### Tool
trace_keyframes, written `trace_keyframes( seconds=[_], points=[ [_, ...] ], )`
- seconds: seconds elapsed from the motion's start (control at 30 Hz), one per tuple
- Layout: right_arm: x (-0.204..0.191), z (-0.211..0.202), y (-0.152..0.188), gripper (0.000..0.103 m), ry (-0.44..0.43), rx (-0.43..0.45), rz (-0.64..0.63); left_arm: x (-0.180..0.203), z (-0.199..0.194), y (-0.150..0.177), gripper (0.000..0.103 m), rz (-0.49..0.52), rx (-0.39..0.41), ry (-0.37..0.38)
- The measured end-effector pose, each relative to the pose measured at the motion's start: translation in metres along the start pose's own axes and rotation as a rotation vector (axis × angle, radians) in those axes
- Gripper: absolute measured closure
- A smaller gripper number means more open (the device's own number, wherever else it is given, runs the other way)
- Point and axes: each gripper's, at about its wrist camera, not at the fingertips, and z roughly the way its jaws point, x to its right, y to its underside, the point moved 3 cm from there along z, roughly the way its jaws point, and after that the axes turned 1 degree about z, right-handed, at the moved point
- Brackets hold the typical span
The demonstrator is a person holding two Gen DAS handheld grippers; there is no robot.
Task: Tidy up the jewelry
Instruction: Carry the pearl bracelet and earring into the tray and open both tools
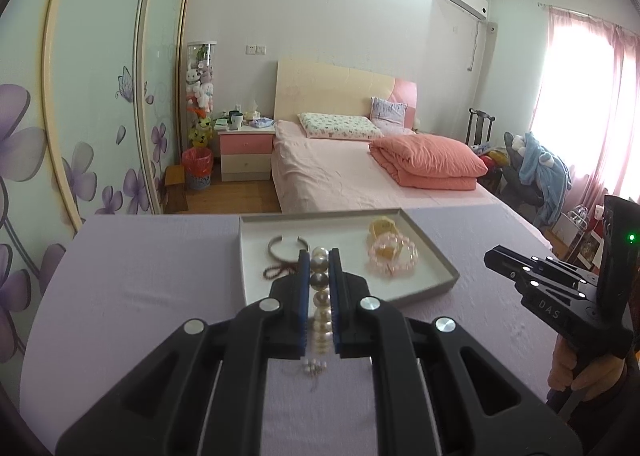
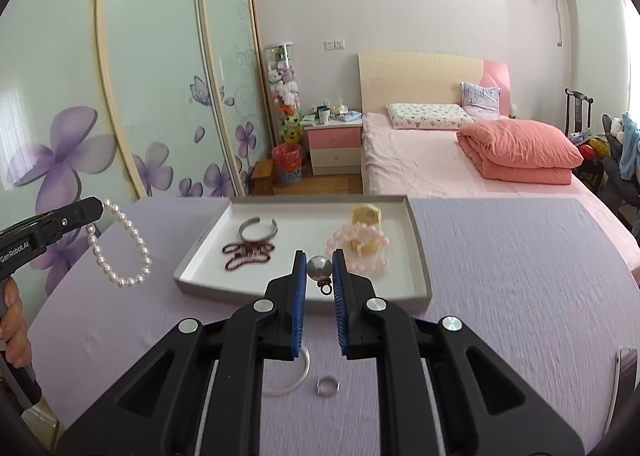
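My left gripper [image 1: 319,256] is shut on a white pearl bracelet [image 1: 321,296], held above the lilac table; in the right wrist view the bracelet [image 2: 120,248] hangs from that gripper [image 2: 98,210]. My right gripper [image 2: 319,256] is shut on a grey pearl earring [image 2: 319,268] above the near edge of the grey tray [image 2: 420,256]. The tray [image 1: 440,256] holds a silver cuff [image 2: 258,230], a dark red bead string [image 2: 248,254], a pink bead bracelet [image 2: 360,248] and a yellow piece [image 2: 366,216].
On the lilac tablecloth near me lie a silver ring [image 2: 328,386], a clear bangle [image 2: 296,376] and a small pearl cluster [image 1: 314,368]. A pink bed [image 2: 460,164] lies beyond the table. Wardrobe doors with purple flowers [image 2: 120,116] stand on the left.
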Motion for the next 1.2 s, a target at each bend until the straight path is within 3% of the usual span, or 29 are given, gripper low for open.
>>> trace_keyframes(
  seconds=[0.27, 0.67, 1.2],
  points=[
    [0.020, 0.053, -0.024, 0.090, 0.025, -0.014, 0.030, 0.001, 0.039, -0.023, 0.094, -0.017, -0.009, 0.002],
    [0.035, 0.136, 0.005, 0.090, 0.051, -0.152, 0.038, -0.009, 0.124, -0.030, 0.094, -0.045, -0.078, 0.008],
    [0.051, 0.149, 0.014, 0.086, 0.043, -0.203, 0.097, -0.014, 0.170, -0.014, 0.094, -0.062, -0.136, 0.022]
  ],
)
